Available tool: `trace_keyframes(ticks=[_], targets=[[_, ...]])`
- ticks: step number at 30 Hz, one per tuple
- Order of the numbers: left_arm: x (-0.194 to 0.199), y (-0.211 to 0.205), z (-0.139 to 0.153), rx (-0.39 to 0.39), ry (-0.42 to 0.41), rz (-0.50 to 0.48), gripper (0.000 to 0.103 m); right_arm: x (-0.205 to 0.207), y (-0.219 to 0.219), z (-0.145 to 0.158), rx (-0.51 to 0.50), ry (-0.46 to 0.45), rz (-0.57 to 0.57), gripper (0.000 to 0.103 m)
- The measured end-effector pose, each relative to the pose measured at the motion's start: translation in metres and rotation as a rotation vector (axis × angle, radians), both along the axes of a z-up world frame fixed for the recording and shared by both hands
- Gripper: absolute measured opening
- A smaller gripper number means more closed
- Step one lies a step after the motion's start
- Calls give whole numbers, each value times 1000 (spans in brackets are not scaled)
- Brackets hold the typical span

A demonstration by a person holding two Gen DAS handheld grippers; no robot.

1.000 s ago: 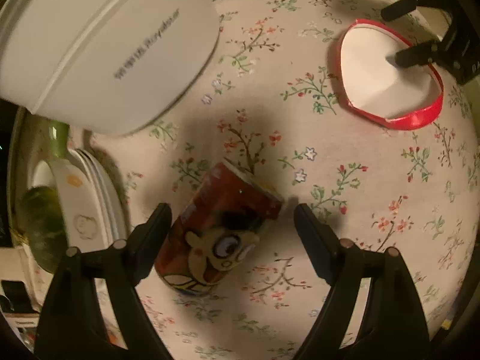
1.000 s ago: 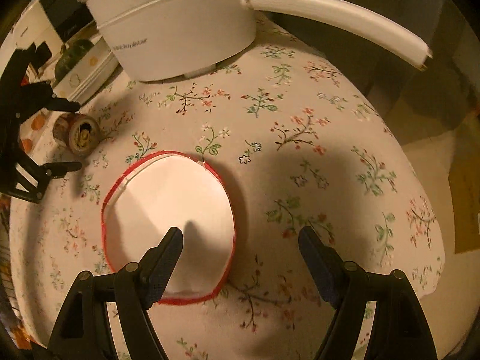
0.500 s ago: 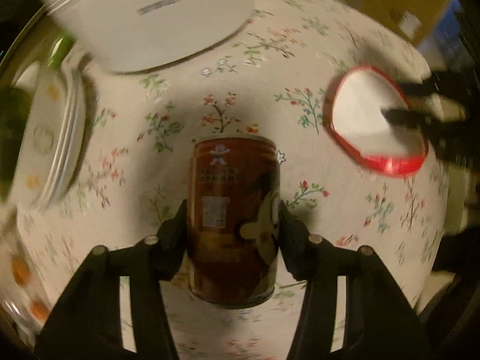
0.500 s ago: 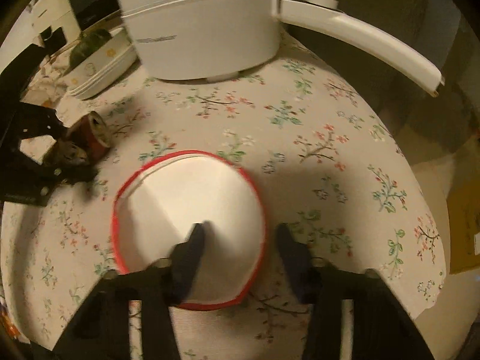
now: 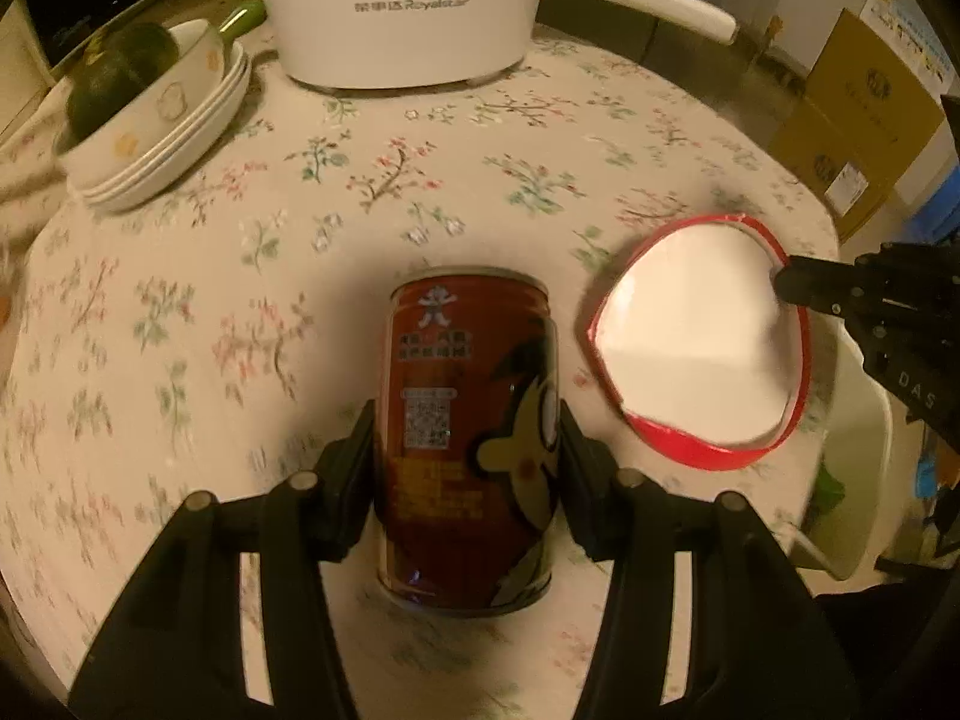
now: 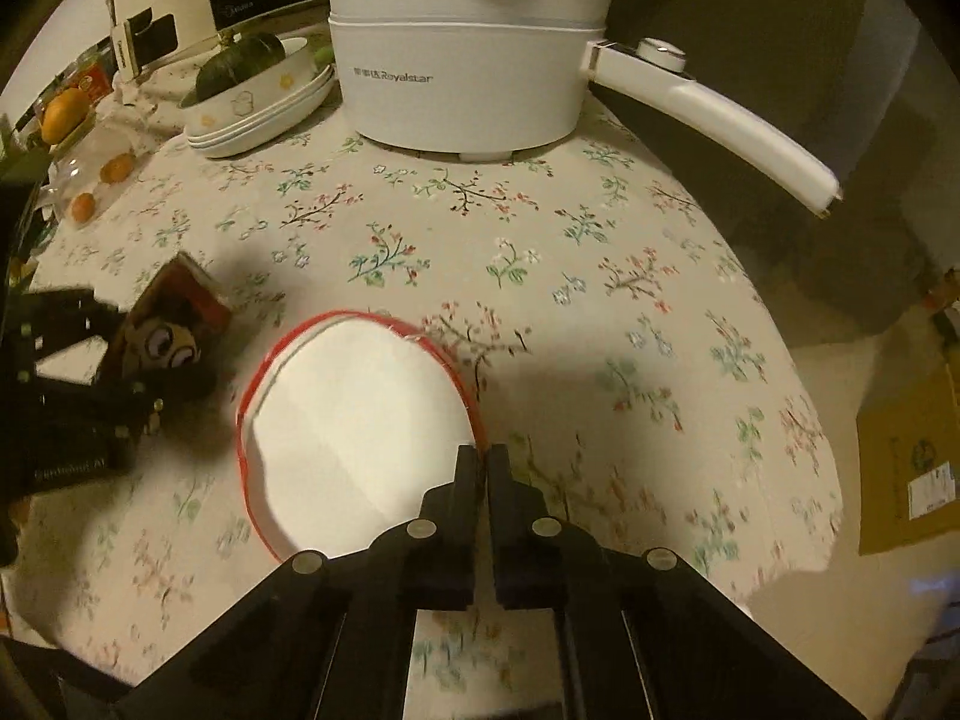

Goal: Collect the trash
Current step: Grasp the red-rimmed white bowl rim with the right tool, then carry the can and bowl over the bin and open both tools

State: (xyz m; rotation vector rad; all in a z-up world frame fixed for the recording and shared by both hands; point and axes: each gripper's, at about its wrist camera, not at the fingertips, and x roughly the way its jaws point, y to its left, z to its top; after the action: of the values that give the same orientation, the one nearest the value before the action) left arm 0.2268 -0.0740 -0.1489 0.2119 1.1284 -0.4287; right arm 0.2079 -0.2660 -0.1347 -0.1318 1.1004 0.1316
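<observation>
A dark red drink can with a cartoon face sits between the pads of my left gripper, which is shut on its sides and holds it just above the flowered tablecloth. From the right wrist the can shows at the left, tilted, in that gripper. A red-rimmed white paper bowl lies near the table's front. My right gripper is shut on its near-right rim. In the left wrist view the bowl tips up, with the right gripper pinching its rim.
A white electric pot with a long handle stands at the table's back. Stacked white bowls with a dark green squash sit at the back left. Oranges lie far left. Cardboard boxes stand on the floor at the right.
The left gripper closed on the can, rolled and lifted it. The right gripper's fingers came together on the bowl's rim and tipped the bowl up.
</observation>
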Motion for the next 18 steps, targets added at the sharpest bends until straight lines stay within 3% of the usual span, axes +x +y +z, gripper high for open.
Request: trace_keyframes(ticks=[11,18], targets=[[-53,-18,37,-52,-57,-8,55,-63,-31,40,6,-47,-73,4],[-82,-31,44,-108,-47,-12,55,-99,-66,42,9,-44,-137,4]])
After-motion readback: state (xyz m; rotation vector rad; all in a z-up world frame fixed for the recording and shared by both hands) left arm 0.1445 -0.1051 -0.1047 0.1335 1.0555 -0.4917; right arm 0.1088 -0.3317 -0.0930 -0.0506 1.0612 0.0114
